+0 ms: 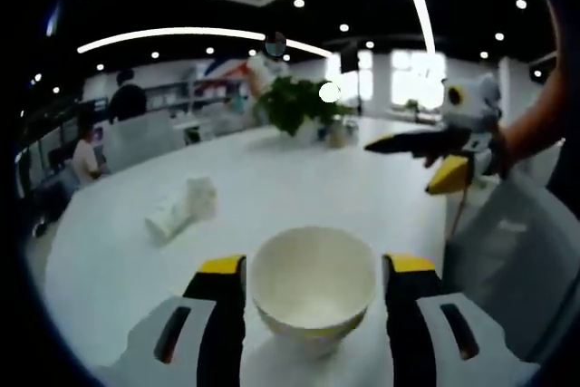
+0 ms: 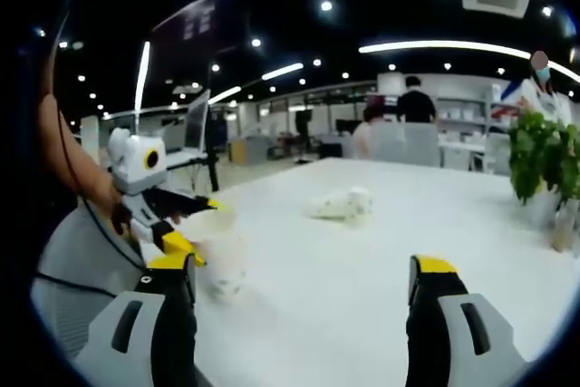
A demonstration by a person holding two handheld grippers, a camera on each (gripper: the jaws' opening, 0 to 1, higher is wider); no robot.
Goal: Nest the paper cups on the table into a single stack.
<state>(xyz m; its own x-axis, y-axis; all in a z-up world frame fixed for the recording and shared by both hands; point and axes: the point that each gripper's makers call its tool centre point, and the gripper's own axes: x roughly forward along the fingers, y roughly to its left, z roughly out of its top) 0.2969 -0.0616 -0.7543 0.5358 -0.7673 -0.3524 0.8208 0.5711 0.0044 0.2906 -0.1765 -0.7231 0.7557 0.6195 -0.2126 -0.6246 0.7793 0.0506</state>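
A white paper cup (image 1: pixel 313 287) stands upright with its mouth up between the yellow-tipped jaws of my left gripper (image 1: pixel 314 301), which is shut on its sides. In the right gripper view that cup (image 2: pixel 220 260) is blurred, just over the near table edge in the left gripper (image 2: pixel 201 226). More white cups (image 1: pixel 181 210) lie on their side further out on the white table (image 1: pixel 299 178), also seen as lying cups (image 2: pixel 340 204). My right gripper (image 2: pixel 304 283) is open over bare table; it hangs at the right as the right gripper (image 1: pixel 403 165), held by a hand.
A potted green plant (image 1: pixel 294 101) stands at the table's far side, seen again as the plant (image 2: pixel 539 156). A grey chair back (image 1: pixel 517 260) is beside the table edge. People sit and stand at desks in the background.
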